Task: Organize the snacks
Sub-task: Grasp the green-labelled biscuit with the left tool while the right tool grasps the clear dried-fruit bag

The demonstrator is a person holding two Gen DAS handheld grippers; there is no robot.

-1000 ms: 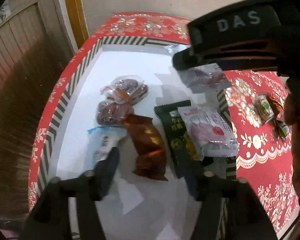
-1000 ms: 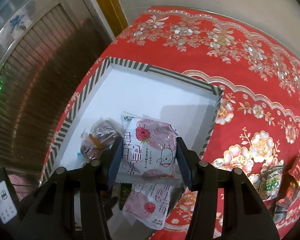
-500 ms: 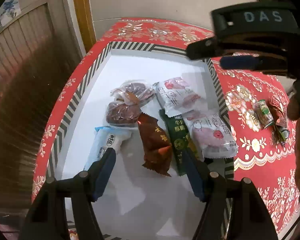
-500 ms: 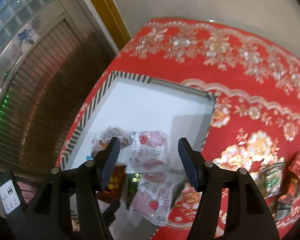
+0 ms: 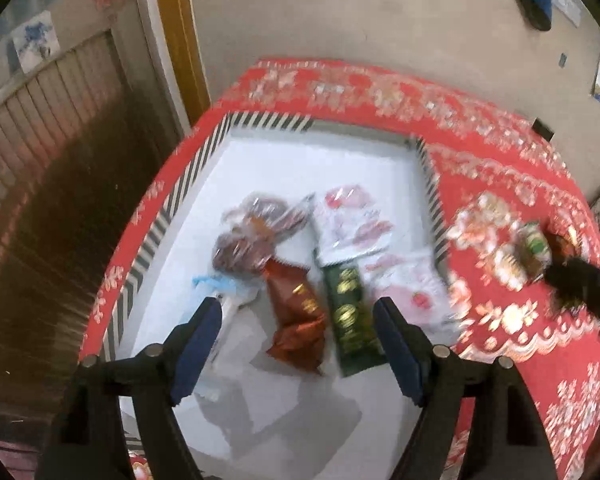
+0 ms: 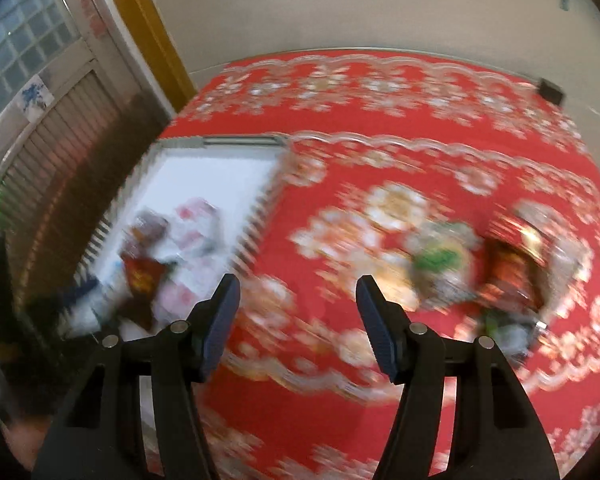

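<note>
A white tray with a striped rim (image 5: 188, 184) holds several snacks: two pink strawberry packets (image 5: 352, 224), a green packet (image 5: 350, 308), a red-brown packet (image 5: 298, 312), clear bags of dark sweets (image 5: 252, 236) and a blue-white packet (image 5: 224, 288). My left gripper (image 5: 296, 308) hovers above them. Its jaws are opening, with nothing gripped between them. My right gripper (image 6: 298, 284) is open and empty over the red cloth, right of the tray (image 6: 260, 216). Loose snacks lie further right: a green packet (image 6: 440, 264) and a red one (image 6: 512, 264).
The red flowered tablecloth (image 6: 380, 92) covers the table up to a pale wall. Left of the tray the table drops off towards a slatted shutter (image 5: 60, 120). A dark blurred tool part (image 5: 580, 284) enters from the right beside the loose snacks (image 5: 534, 246).
My right gripper let go of the pink strawberry packet, which now lies in the tray, then swung right over the cloth. My left gripper rose slightly and its jaws widened.
</note>
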